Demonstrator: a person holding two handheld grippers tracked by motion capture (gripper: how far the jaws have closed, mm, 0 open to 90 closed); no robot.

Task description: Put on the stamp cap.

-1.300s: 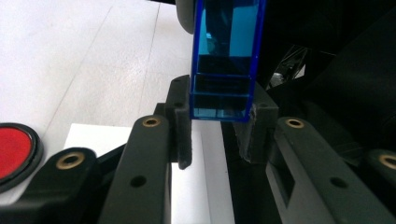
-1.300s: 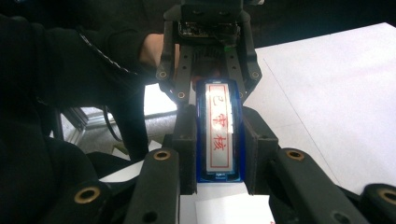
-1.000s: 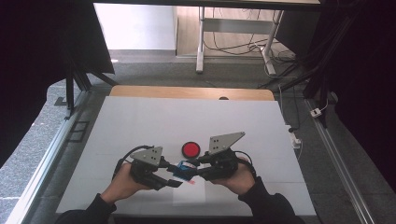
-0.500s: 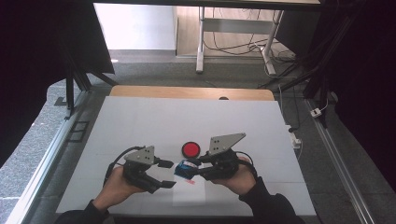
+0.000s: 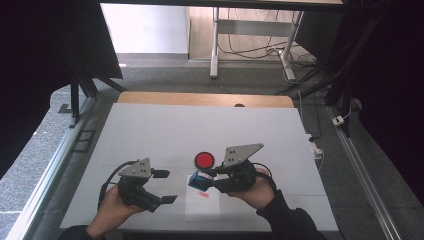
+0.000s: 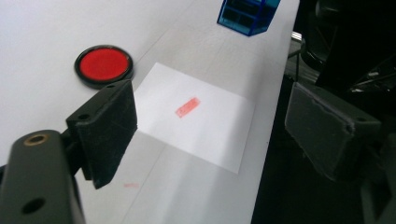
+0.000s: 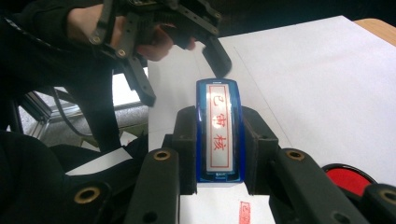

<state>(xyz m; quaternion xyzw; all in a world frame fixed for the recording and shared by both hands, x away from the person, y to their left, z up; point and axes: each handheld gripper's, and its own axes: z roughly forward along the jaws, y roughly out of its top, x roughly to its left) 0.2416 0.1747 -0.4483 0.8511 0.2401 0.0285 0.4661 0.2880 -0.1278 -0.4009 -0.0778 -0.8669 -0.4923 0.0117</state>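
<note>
The right gripper (image 5: 204, 181) is clamped on the blue translucent plastic stamp (image 5: 196, 180), held just above the white paper sheet (image 5: 202, 210), which already bears one red rectangular imprint (image 6: 187, 107). The left gripper (image 5: 165, 186), whose jaws have just been opening with nothing between them, stands apart beside the sheet. Stamping appears done; setting the stamp down near the round red ink pad (image 5: 204, 160) likely remains.
</note>
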